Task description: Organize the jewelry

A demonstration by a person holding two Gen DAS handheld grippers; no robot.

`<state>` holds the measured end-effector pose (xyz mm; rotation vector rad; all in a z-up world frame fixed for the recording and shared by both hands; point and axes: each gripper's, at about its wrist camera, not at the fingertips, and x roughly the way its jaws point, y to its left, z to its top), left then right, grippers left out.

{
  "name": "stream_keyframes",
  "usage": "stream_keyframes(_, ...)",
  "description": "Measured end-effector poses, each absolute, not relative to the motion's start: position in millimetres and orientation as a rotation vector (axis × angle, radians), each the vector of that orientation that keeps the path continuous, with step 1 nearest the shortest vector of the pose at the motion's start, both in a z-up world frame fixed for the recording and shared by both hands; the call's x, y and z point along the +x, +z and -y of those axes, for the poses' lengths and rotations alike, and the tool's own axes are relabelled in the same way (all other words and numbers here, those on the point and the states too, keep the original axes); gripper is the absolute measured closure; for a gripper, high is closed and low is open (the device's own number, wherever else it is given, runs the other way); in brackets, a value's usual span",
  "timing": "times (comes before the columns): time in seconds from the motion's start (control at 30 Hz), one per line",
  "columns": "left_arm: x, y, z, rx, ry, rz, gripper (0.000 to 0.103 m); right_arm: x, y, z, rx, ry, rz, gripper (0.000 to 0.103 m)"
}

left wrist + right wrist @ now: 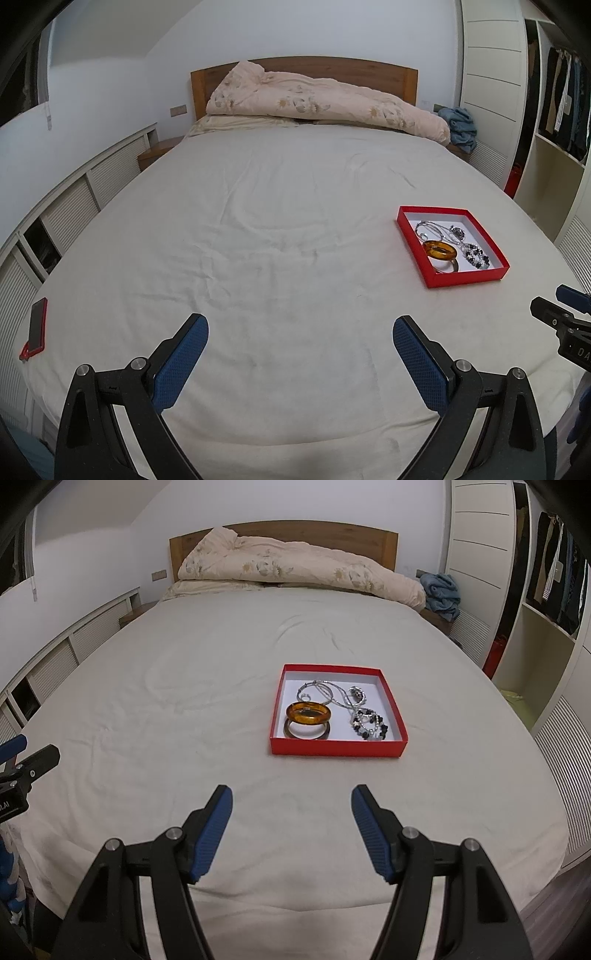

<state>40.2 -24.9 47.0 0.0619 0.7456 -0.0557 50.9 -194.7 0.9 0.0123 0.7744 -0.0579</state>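
Observation:
A shallow red box (334, 746) with a white inside lies on the bed's white sheet (184, 709). In it are an amber bangle (308, 713) resting on a thin metal bangle (306, 734), a silver necklace (334, 694) and a black-and-white bead bracelet (371, 725). My right gripper (291, 801) is open and empty, hovering over the sheet just in front of the box. My left gripper (300, 328) is open and empty, to the left of the box (467, 277). The amber bangle (439, 251) and bead bracelet (478, 256) also show in the left wrist view.
A red-cased phone (37, 328) lies at the bed's left edge. A folded floral quilt (314, 99) lies at the wooden headboard (391, 70). A blue cloth (458, 125) sits on the right nightstand. Wardrobe shelves (543, 627) stand to the right, slatted cabinets (74, 199) to the left.

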Motion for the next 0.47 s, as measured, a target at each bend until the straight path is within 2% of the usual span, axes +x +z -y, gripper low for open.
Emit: stream_keyframes(0.47,38.3,43.7,24.8,0.058,-0.052,-0.754,0.004,51.3,0.7,193.9,0.011,-0.057,-0.775,0.038)
